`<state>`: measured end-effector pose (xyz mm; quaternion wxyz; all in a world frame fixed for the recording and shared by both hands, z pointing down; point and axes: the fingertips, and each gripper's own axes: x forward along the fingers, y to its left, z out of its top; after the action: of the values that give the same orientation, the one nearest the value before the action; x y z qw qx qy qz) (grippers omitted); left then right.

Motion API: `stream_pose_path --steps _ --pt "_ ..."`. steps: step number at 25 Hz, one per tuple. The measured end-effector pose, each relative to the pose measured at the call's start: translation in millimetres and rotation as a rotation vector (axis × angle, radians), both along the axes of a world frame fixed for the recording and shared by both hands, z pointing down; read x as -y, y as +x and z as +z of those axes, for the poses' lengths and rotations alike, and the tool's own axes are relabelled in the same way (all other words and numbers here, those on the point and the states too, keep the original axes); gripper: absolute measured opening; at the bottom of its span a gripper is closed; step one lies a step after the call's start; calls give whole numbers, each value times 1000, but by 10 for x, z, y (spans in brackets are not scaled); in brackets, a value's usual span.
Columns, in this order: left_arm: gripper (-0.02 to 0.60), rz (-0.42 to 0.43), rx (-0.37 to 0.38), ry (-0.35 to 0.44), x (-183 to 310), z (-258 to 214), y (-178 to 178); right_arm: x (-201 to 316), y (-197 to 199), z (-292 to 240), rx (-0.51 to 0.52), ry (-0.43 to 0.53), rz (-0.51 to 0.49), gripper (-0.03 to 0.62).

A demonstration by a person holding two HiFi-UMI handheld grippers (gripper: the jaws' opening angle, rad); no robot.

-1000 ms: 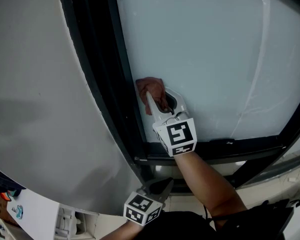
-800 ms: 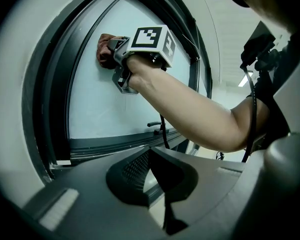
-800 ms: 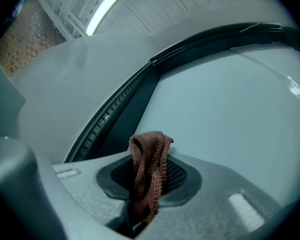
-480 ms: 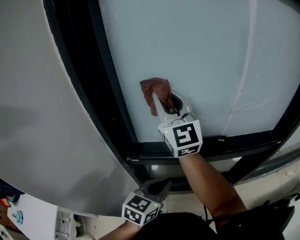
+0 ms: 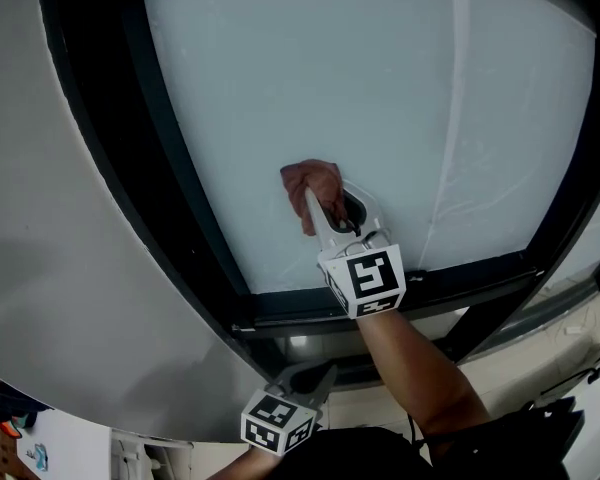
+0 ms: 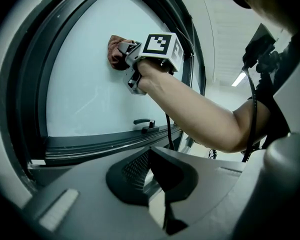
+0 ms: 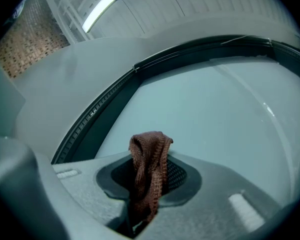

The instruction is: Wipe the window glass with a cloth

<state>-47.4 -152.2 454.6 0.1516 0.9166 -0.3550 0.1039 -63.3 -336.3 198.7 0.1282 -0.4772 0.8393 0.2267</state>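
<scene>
One cloth [image 7: 149,169] clamped in right gripper [image 5: 328,200], on window glass [image 5: 380,88] | left gripper [image 6: 162,196] closed, empty

no legible text, labels, brands or numbers, only coded square patterns on upper marker cube [image 5: 363,280], lower marker cube [image 5: 277,421]

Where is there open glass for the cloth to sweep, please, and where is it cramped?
Bare window glass spreads above and right of the cloth in the right gripper, up to the dark frame. It is cramped below, where the bottom rail runs close, and tighter leftward near the frame's side.
</scene>
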Motion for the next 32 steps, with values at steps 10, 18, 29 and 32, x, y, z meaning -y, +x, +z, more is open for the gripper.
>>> stream_pose_path --steps 10,18,29,32 --pt "17 48 -3 -2 45 18 311 15 592 -56 27 2 68 80" --pt "17 80 -5 -1 48 27 543 23 1060 -106 52 13 131 80" --pt "17 117 2 -4 29 31 843 32 1725 -141 92 14 214 80" --pt "17 128 4 -5 24 28 926 43 1910 -135 102 10 238 80"
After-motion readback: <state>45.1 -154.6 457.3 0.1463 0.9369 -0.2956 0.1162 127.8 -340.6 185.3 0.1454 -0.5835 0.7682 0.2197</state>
